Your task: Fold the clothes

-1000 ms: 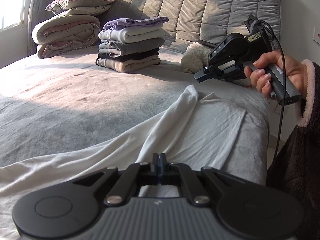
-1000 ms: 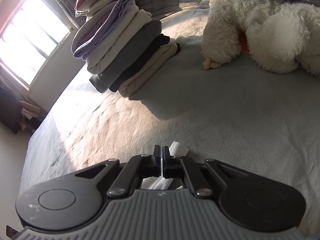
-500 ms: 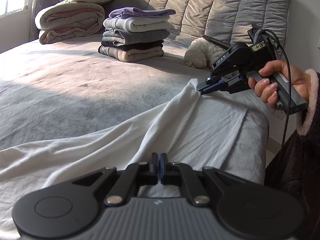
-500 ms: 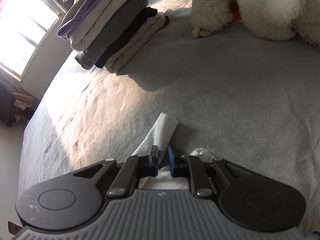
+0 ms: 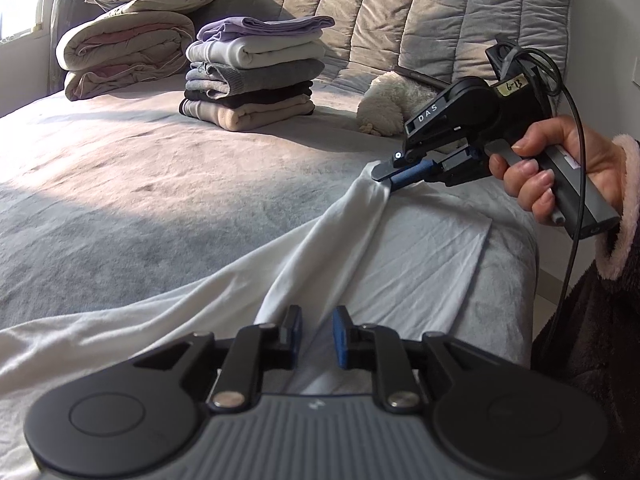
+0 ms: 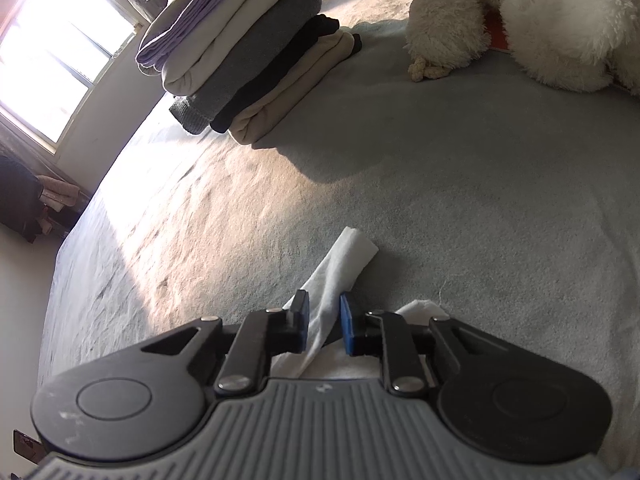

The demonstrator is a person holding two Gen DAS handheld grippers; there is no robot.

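I am holding my left hand-held gripper (image 5: 316,330) freshly spread over the white garment (image 5: 420,248) at the bed's (image 5: 140,184) near edge; my right hand-held gripper (image 6: 324,316), slightly spread, is straddling its bunched fold, contact unclear.

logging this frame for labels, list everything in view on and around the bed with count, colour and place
white cloth garment: one, white, spread on the near bed edge
grey plush bed cover: one, grey
stack of folded clothes: one; lilac, cream, grey, black, beige; mid bed
rolled quilts and pillows: pinkish beige, by the window
white fluffy toy: one, near the headboard
left tool: open over the garment
right tool: open, garment strip between its jaws
hand: one, holding the right tool
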